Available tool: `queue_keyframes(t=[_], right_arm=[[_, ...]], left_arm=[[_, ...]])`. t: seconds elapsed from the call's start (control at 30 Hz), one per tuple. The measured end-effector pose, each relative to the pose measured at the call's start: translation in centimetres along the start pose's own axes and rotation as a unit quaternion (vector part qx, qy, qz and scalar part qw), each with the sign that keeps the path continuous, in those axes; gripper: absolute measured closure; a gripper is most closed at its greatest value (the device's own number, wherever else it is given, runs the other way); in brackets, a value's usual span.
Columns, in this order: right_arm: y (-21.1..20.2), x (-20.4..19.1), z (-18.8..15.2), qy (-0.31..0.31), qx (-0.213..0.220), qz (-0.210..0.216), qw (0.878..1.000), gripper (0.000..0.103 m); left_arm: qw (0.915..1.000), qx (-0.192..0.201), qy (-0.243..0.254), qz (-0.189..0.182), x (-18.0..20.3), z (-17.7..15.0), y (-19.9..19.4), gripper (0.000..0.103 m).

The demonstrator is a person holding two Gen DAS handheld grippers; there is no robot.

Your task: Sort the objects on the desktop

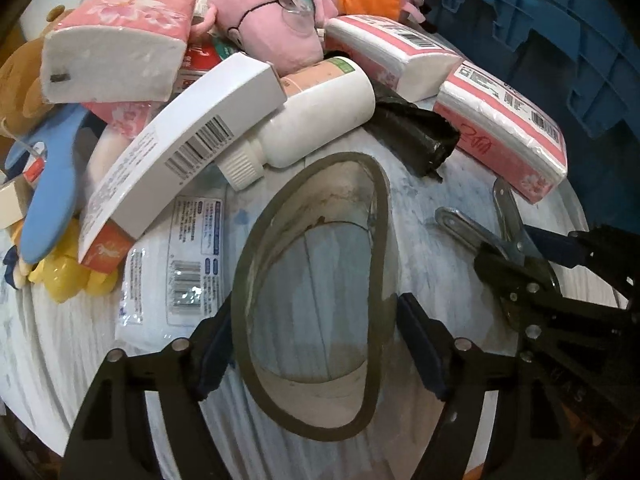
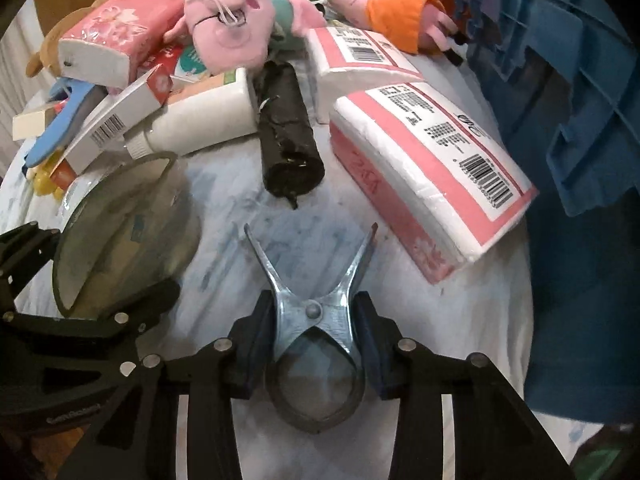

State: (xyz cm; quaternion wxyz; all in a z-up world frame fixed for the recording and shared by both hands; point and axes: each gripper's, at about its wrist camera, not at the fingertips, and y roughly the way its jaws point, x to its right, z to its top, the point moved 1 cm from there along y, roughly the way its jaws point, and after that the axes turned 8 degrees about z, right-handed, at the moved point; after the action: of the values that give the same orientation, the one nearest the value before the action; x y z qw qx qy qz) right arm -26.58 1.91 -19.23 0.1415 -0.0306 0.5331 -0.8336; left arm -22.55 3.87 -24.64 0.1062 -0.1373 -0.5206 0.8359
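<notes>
While most clutter is left unsorted at the far side of the bench (image 2: 224,216), a clear cup (image 1: 316,300) is gripped by the left tongs (image 1: 316,344), and a metal clamp (image 2: 316,320) just right of it is pinched by the right tongs (image 2: 314,344).

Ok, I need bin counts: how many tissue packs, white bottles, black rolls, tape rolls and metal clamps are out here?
Pink tissue packs: 3 in plain view
White bottle: 1
Black roll: 1
Tape roll: 1
Metal clamp: 1
Total: 7
</notes>
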Motion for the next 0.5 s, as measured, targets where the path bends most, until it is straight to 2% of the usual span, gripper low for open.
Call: queue_keyframes(t=[0.17, 0.33, 0.43, 0.47, 0.5], right_arm=[[-1.9, -1.1, 0.0, -0.008, 0.021, 0.003, 1.0, 0.065], [-5.6, -2.9, 1.4, -0.022, 0.062, 0.002, 0.998, 0.065], [-7.3, -2.9, 4.1, -0.032, 0.093, 0.003, 0.995, 0.065], [-8.8, -4.2, 3.6, -0.036, 0.105, 0.001, 0.994, 0.065], [-9.3, -4.0, 4.8, -0.041, 0.118, -0.001, 0.992, 0.065]], left_arm=[[0.9996, 0.027, -0.007, 0.003, -1.3, -0.2, -3.2, 0.027], [0.9968, 0.077, -0.01, 0.021, -3.0, 0.8, -8.2, 0.028], [0.9927, 0.116, -0.02, 0.027, -3.8, 2.6, -11.2, 0.029], [0.9915, 0.125, -0.023, 0.028, -3.9, 2.7, -12.1, 0.03], [0.9895, 0.139, -0.026, 0.031, -4.5, 2.9, -13.4, 0.042]])
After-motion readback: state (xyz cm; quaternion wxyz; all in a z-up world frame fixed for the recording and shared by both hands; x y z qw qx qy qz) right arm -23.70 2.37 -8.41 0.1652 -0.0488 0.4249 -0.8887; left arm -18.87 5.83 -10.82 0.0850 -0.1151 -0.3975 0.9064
